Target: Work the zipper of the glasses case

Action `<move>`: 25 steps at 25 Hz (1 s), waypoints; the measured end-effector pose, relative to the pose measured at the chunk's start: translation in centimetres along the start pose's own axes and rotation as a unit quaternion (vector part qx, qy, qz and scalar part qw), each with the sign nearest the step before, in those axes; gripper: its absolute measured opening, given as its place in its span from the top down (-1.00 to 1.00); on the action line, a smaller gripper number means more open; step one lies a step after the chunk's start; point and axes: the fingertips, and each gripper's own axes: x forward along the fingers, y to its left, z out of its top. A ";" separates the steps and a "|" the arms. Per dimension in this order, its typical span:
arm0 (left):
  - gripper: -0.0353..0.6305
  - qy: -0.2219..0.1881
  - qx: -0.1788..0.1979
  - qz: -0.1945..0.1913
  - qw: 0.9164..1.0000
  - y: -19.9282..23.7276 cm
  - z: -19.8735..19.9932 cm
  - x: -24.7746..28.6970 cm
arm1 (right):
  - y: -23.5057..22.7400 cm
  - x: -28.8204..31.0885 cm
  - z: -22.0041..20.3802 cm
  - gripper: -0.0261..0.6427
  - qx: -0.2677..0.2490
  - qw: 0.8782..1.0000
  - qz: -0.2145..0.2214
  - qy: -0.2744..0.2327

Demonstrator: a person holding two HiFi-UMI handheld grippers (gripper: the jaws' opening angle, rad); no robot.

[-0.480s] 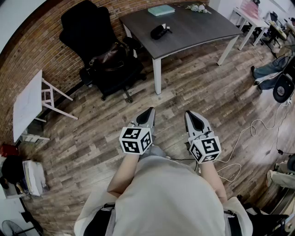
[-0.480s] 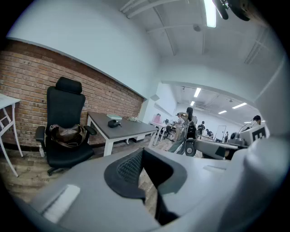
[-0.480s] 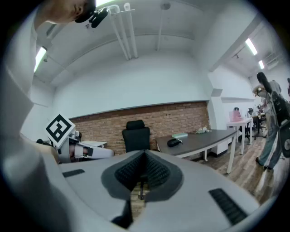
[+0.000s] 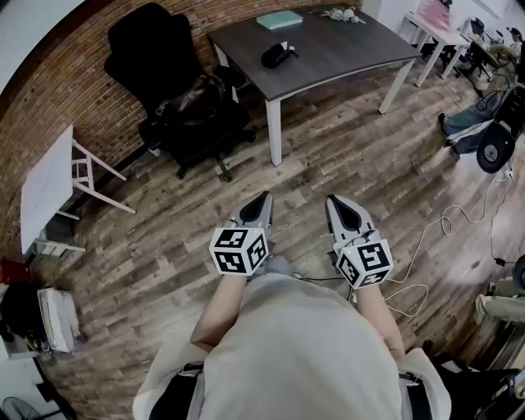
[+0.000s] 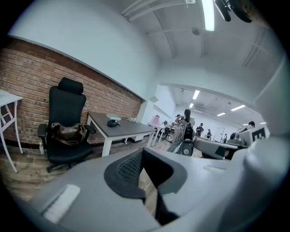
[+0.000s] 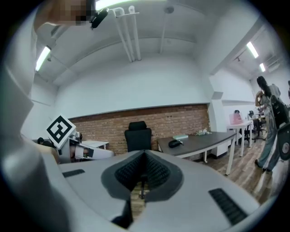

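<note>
Black, the glasses case (image 4: pixel 277 55) is seen on the grey table (image 4: pixel 353 45), well ahead of the left gripper (image 4: pixel 264 199) and right gripper (image 4: pixel 334 203), whose jaws are pressed together (nothing gripped).

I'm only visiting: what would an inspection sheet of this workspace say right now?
Surface: dark grey table, well ahead of the person.
Job's things: black glasses case on the table; zipper too small to read.
Clutter: teal book, small bits at the far edge.
Grippers: left gripper and right gripper shut, empty, over the wooden floor.
Cables: white cable on the floor.
Surroundings: office chair with brown bag, brick wall, white side table.
</note>
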 end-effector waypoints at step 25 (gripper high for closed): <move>0.02 0.026 -0.021 -0.032 0.999 2.7 1.3 7.8 | -6.3 6.8 -1.9 -0.11 0.055 0.998 0.024 0.024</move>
